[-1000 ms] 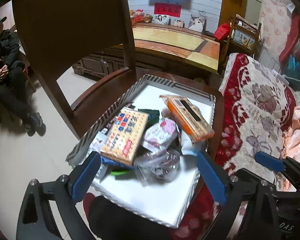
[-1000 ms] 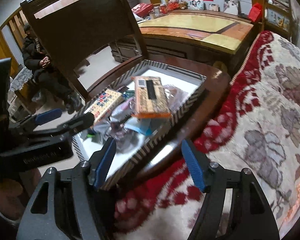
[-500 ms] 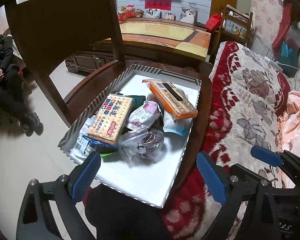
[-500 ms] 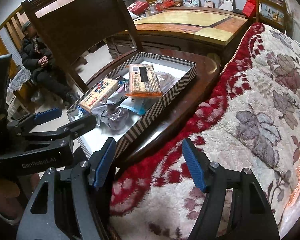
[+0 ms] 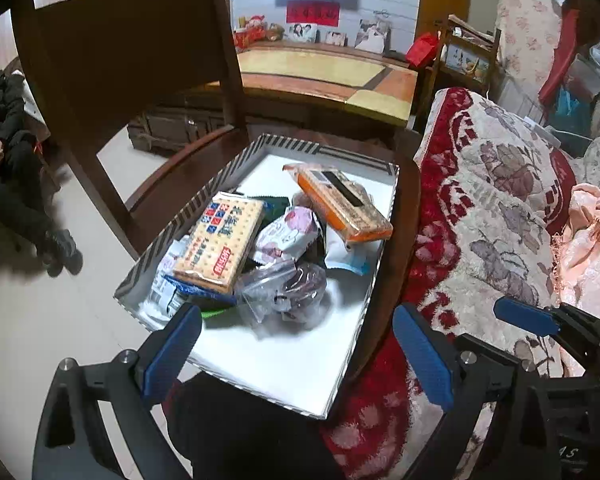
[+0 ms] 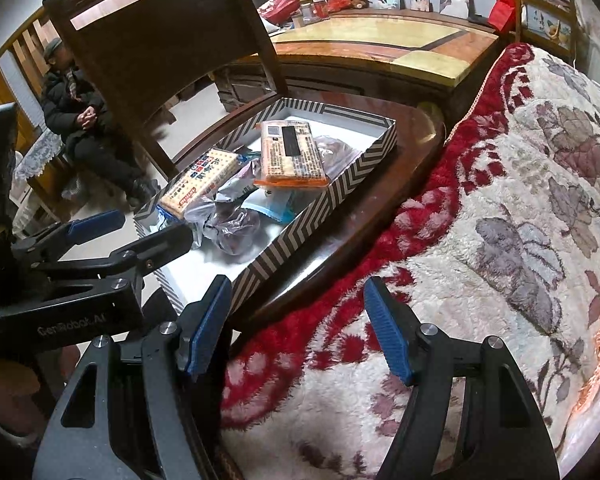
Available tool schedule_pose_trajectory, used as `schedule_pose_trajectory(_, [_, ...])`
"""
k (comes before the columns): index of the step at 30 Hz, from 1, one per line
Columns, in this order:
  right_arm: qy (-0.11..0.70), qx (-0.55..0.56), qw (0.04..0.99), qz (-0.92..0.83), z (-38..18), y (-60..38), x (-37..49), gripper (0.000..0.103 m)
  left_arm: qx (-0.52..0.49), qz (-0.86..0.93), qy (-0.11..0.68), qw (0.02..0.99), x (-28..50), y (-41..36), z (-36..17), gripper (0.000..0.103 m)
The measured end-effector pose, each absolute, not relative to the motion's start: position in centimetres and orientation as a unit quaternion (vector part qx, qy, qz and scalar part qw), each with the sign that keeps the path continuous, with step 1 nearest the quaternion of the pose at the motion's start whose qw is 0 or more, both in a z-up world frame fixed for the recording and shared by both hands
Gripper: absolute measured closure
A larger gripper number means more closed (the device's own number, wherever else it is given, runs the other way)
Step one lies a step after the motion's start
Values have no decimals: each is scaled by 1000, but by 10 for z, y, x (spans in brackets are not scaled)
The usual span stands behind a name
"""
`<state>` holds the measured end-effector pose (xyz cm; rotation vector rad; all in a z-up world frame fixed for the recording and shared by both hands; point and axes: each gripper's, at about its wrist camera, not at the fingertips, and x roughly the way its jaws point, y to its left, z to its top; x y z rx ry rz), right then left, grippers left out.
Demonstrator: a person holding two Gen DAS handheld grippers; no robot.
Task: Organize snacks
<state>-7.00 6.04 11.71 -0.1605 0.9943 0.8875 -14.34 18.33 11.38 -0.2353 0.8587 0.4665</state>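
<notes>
A striped box lid (image 5: pixel 332 148) (image 6: pixel 336 196) lies on a wooden chair seat and holds a pile of snacks. In it are a yellow cracker pack (image 5: pixel 220 242) (image 6: pixel 198 184), an orange biscuit pack (image 5: pixel 340 206) (image 6: pixel 290 152), a white and pink pouch (image 5: pixel 286 234) and a clear bag of dark snacks (image 5: pixel 288 288) (image 6: pixel 232 228). My left gripper (image 5: pixel 296 344) is open and empty, above the tray's near end. My right gripper (image 6: pixel 298 330) is open and empty, to the right of the tray over the blanket.
The dark chair back (image 5: pixel 132 52) rises behind the tray. A red and cream floral blanket (image 5: pixel 500 208) (image 6: pixel 500 220) lies to the right. A low wooden table (image 5: pixel 324 72) stands beyond. A person in black (image 5: pixel 8 160) sits at the far left.
Both grippers have drawn back from the tray, so it looks smaller and farther. The right gripper has shifted right over the blanket. Both stay open. The snacks have not moved.
</notes>
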Motion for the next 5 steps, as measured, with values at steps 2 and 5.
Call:
schedule_pose_trajectory(2, [462,-73,783,410,117,60,-69,34,-115,222,412,876,-143,183,114,5])
schedule_pose_trajectory(5, [460,-70,785,409,118,58,-68,34,-114,221,413,876,-142,181,114,5])
